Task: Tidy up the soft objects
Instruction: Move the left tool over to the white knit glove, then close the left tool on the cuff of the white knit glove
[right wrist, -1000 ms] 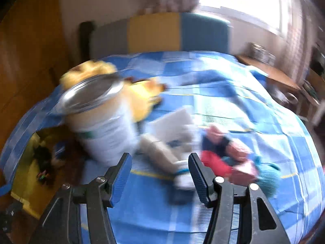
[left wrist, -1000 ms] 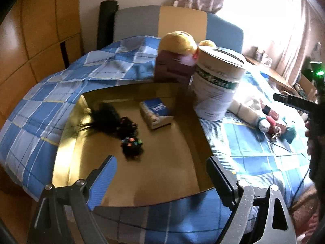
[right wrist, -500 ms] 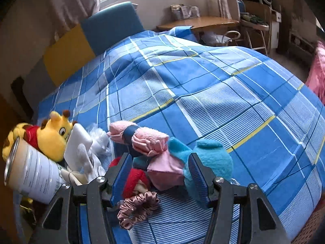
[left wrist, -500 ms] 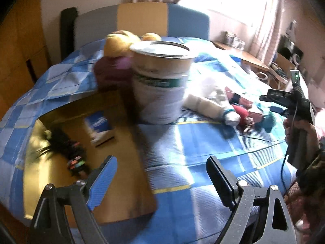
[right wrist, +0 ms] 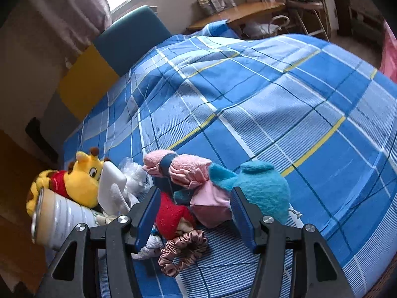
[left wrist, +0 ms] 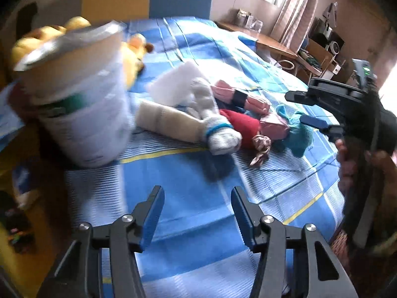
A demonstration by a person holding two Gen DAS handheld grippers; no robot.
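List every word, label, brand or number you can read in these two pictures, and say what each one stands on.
None can be read.
Tin: a green band and rows of small print, too blurred in the left view and too small and slanted in the right view.
Boxes on the desk: too small to read.
Soft toys and rolled cloths such as the yellow giraffe: no lettering shows.

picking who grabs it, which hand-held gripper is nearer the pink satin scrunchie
Right. The right hand-held gripper hovers open just above the pile, the pink satin scrunchie below its fingers. The left hand-held gripper, jaws just narrowed and empty, sits back over bare blue checked bedspread.
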